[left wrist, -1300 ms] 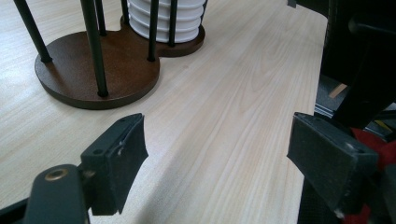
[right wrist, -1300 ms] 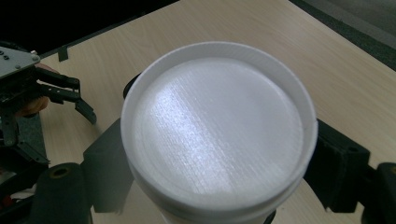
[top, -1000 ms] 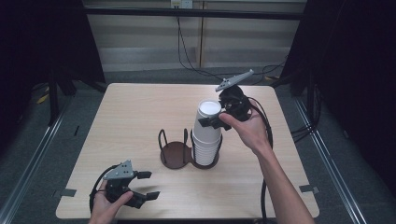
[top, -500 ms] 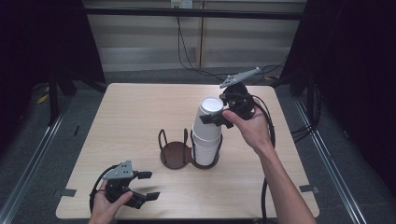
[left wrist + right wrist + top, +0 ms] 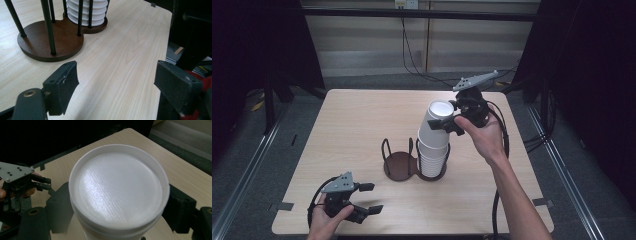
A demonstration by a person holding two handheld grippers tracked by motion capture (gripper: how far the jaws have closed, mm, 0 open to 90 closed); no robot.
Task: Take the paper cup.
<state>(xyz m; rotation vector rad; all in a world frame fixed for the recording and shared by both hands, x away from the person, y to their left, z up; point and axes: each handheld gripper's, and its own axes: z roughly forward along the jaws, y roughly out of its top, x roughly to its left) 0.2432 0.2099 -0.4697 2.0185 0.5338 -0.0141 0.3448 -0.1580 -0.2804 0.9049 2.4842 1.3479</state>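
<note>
A stack of upside-down white cups (image 5: 432, 156) stands in the right ring of a dark brown two-ring cup holder (image 5: 398, 165). My right gripper (image 5: 447, 123) is shut on the top white cup (image 5: 438, 114), which leans a little to the right and still overlaps the stack. In the right gripper view the cup's base (image 5: 120, 192) sits between the two black pads (image 5: 58, 205). My left gripper (image 5: 368, 198) rests near the table's front left edge, open, with bare wood between its jaws (image 5: 117, 92). The holder (image 5: 50, 42) and stack (image 5: 87, 12) lie ahead of it.
The holder's left ring (image 5: 396, 161) holds nothing, and thin black posts rise around both rings. Cables trail from both grippers. The table's right edge (image 5: 165, 37) is near the left gripper's right jaw. Dark floor and rails surround the table (image 5: 352, 120).
My right gripper has shifted slightly up and to the right with the top cup, tilting it a little more. The left gripper has stayed put.
</note>
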